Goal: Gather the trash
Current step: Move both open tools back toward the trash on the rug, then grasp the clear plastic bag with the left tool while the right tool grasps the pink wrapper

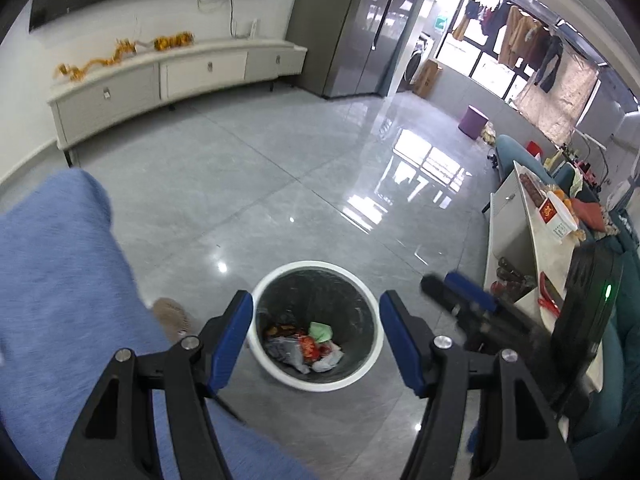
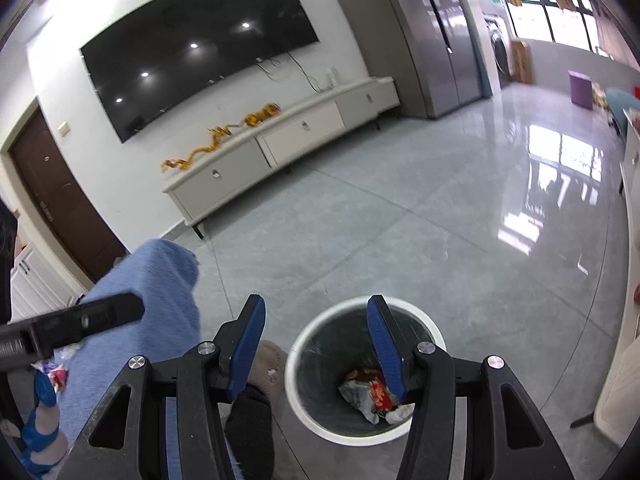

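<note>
Hovering above a white-rimmed trash bin (image 1: 316,326), the left gripper (image 1: 316,338) has its blue-padded jaws spread wide and grips nothing. The right gripper (image 2: 316,350) is likewise wide open and empty, with the bin just ahead of and below its right finger. Crumpled wrappers (image 1: 306,346) already lie in the bin's bottom. Judging by this, the drop looks done; any further piece is best released directly over the opening, clear of the rim. Left of both grippers is the person's blue-trousered leg (image 1: 60,280). Beyond stretches glossy grey tile floor (image 1: 280,168), then a pale low cabinet (image 2: 280,148) under a wall television (image 2: 192,44)
</note>
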The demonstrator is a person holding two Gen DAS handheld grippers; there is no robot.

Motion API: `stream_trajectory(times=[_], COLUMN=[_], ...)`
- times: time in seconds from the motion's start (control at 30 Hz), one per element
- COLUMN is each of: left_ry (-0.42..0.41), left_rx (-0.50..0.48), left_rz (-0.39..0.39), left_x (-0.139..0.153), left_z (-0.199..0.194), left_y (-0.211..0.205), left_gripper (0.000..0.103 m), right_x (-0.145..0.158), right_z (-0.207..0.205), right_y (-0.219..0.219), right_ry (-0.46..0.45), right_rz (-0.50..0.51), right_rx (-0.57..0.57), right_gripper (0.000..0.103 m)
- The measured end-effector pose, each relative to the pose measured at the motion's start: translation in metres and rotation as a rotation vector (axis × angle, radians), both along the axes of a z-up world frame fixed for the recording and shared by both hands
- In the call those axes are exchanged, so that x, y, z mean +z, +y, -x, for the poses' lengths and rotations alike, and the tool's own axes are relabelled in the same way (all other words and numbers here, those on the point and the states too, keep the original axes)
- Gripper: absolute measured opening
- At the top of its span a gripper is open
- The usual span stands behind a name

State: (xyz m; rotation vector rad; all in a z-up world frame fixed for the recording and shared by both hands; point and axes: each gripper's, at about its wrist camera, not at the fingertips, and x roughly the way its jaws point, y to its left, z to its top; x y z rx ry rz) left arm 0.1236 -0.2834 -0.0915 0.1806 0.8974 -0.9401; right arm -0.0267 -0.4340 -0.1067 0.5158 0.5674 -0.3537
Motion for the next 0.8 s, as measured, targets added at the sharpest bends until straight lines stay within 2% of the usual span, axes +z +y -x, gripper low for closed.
stream_trajectory(times=[0.2, 0.37, 0.53, 0.8], left_ry=[-0.102, -0.174, -0.211, -0.183], left_rx=[0.081, 0.236, 0.395, 0.616], left_rz=[0.038, 0.035, 0.011, -0.081], left_x=[0.031, 0.037, 0.026, -0.015], left_z=[0.010, 0.013, 0.023, 0.052], left_y=[0.084, 0.173, 0.268, 0.403], left_gripper=[0.064, 0.064, 0.064, 0.064], right_x=[0.045, 0.069, 0.076, 0.075], right_z=[-0.006, -0.020, -0.040, -0.057], right_y=[0.039, 0.080, 0.118, 0.178], right_ry=[-0.072, -0.099, -0.091, -0.058], right_rz=[0.069, 0.117, 0.134, 0.168], right_rx=[0.071, 0.161, 0.254, 0.398], right_gripper=[0.050, 0.052, 0.053, 0.053])
